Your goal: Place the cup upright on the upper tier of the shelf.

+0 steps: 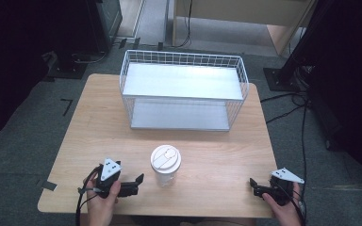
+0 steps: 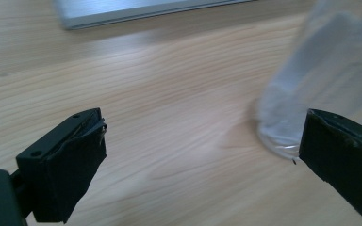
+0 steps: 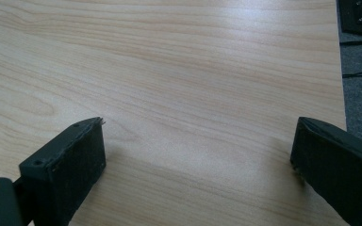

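A clear plastic cup (image 1: 165, 165) with a white lid stands upright on the wooden table (image 1: 99, 136), near its front middle. My left gripper (image 1: 139, 183) is just left of the cup at the front edge, open, jaws pointing right toward it. In the left gripper view the blurred cup (image 2: 311, 89) rises behind the right jaw, with bare wood between the jaws of the left gripper (image 2: 202, 160). My right gripper (image 1: 253, 186) rests at the front right corner, open. In the right gripper view the right gripper (image 3: 198, 165) has only table between its jaws.
A white wire basket rack (image 1: 185, 89) with two metal shelves stands at the back middle of the table. Its lower shelf edge (image 2: 136, 12) appears at the top of the left gripper view. The table's right edge (image 3: 340, 70) drops to grey floor with cables.
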The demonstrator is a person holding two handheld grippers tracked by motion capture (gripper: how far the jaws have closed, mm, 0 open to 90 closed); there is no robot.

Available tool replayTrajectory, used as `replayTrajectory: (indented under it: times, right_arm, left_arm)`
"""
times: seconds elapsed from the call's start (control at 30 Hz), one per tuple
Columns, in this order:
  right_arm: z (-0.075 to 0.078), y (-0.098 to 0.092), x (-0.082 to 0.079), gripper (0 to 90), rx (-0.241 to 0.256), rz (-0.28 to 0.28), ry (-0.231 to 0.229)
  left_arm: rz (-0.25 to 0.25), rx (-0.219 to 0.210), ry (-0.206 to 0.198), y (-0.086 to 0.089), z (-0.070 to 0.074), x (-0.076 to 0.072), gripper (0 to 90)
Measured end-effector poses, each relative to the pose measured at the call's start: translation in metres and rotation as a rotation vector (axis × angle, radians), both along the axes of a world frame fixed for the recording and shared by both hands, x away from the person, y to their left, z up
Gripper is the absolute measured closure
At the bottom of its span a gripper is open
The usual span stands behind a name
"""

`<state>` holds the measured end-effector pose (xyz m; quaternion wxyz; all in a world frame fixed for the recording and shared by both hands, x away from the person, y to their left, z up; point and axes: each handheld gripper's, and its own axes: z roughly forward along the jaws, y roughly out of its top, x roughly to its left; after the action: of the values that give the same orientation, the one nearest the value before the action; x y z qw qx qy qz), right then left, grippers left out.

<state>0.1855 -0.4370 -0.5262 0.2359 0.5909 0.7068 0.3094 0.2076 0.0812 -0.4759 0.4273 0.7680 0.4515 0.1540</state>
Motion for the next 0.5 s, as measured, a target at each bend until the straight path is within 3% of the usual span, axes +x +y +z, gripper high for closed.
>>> replayTrajectory:
  times: [0.1,0.3,0.5]
  right_arm:
    - [0.0,0.0,0.0,3.7,0.0,0.0,0.0]
    - [0.0,0.0,0.0,3.8,0.001,0.0,-0.001]
    - [0.0,0.0,-0.001,4.0,-0.002,0.001,0.0]
  left_arm:
    - [-0.052,-0.004,-0.004,-0.016,0.004,-0.006,1.8]
    - [-0.095,-0.007,-0.027,-0.03,0.008,-0.01,1.8]
    - [-0.134,0.019,-0.005,-0.052,0.01,-0.011,1.8]
